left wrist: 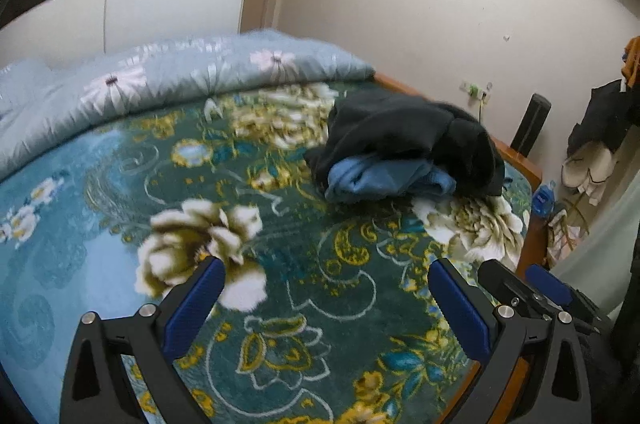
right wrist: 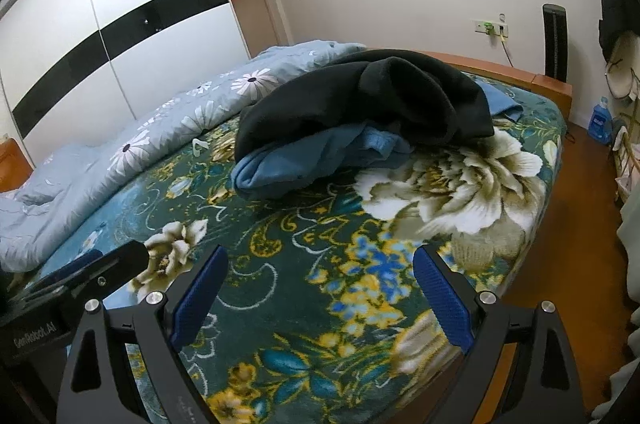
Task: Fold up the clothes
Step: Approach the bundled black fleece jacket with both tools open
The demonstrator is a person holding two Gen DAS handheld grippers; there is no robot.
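Note:
A crumpled pile of clothes lies on the bed: a black garment (left wrist: 404,132) on top of a blue garment (left wrist: 384,180). In the right wrist view the black garment (right wrist: 360,96) covers the blue one (right wrist: 304,160). My left gripper (left wrist: 326,280) is open and empty, held above the floral blanket (left wrist: 180,192), well short of the pile. My right gripper (right wrist: 320,268) is open and empty too, above the blanket (right wrist: 320,224) in front of the pile. The right gripper's body (left wrist: 532,288) shows beside the left one.
A light blue daisy quilt (left wrist: 160,80) is bunched along the bed's far side. The wooden bed frame (right wrist: 552,84) runs along the far edge. A wardrobe (right wrist: 100,24), a black tower (right wrist: 554,40), a blue bottle (right wrist: 600,120) and hanging clothes (left wrist: 608,116) stand around.

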